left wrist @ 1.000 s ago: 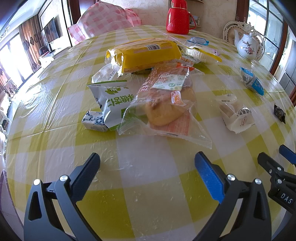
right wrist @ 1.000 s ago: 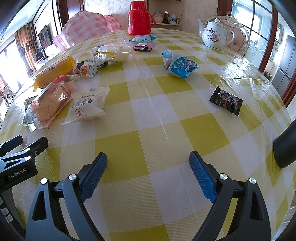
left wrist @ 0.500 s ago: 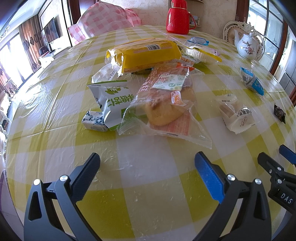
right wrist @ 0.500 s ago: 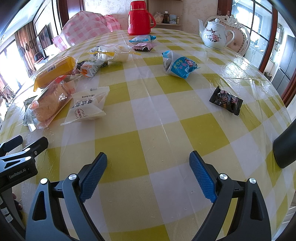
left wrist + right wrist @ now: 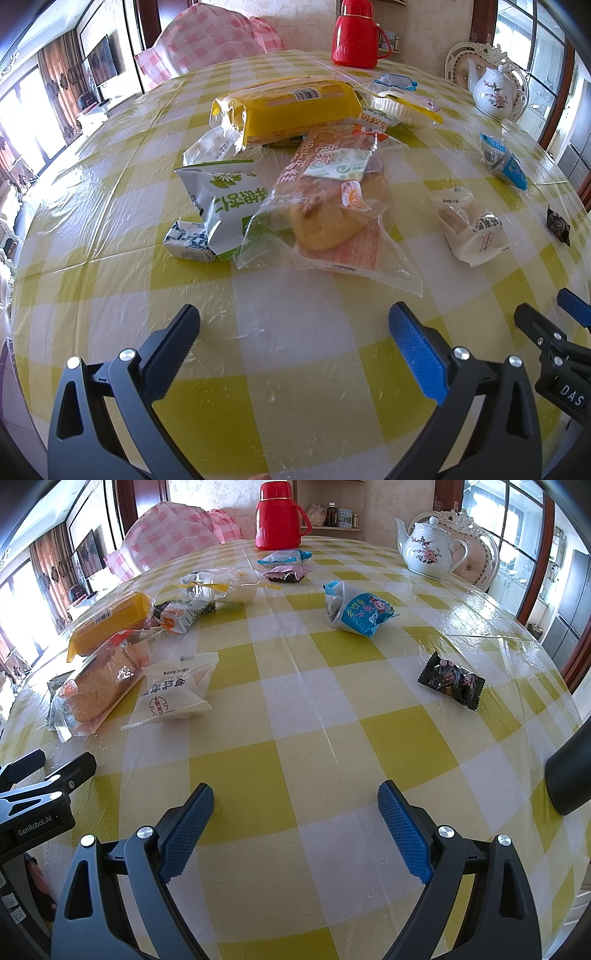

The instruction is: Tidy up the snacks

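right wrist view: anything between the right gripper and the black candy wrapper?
Nothing. In the right wrist view the stretch from the right gripper to the black candy wrapper is bare checked tablecloth. The gripper is open and empty.

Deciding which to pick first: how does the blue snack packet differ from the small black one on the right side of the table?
The blue snack packet is bigger and puffier; the black snack packet is smaller and flatter. The blue one lies farther out, toward the teapot; the black one lies nearer the right gripper. Both lie alone on the checked tablecloth, sealed and touching nothing else.
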Motion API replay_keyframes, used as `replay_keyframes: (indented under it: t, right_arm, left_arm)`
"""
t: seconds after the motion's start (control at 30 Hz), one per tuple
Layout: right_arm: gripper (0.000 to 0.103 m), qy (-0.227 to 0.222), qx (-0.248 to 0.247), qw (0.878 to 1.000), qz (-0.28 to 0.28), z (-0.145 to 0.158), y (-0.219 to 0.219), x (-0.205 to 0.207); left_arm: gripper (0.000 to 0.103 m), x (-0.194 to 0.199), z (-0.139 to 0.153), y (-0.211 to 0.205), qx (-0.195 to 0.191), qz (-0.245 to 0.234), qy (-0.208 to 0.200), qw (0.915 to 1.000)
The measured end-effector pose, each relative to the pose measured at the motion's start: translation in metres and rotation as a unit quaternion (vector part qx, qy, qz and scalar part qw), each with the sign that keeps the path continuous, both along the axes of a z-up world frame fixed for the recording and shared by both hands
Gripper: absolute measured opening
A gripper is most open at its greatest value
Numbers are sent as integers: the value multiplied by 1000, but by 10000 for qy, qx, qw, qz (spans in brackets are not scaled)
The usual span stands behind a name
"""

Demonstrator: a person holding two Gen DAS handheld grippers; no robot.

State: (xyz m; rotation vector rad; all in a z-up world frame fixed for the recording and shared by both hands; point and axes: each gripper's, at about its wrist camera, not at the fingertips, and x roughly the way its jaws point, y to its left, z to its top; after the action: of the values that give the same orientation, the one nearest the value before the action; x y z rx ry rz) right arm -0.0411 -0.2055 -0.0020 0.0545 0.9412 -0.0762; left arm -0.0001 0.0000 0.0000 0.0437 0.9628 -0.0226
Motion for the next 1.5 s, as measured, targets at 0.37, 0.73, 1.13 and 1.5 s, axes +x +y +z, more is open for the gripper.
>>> replay_keyframes:
  t: [0.37,0.73,1.13,1.5]
  right_arm:
    - [87,1,-10,10000,2,-2,0,0]
    - [87,-980,463,9924,-585,34,-67,-10]
    - [73,-239,536,9884,-1404,-1,-130,54]
    - [66,-256,117,9914,-1277,-4,-125,63]
  left_arm:
    - [102,-3,0,-1,-9,54,9,10000]
    - [102,-36,0,-11,-63,-637,17,9980]
    - [102,-52,19,-69,-406,-1637,-514,9843]
    - [102,31,22,-118,-160,-1418,-313,9893]
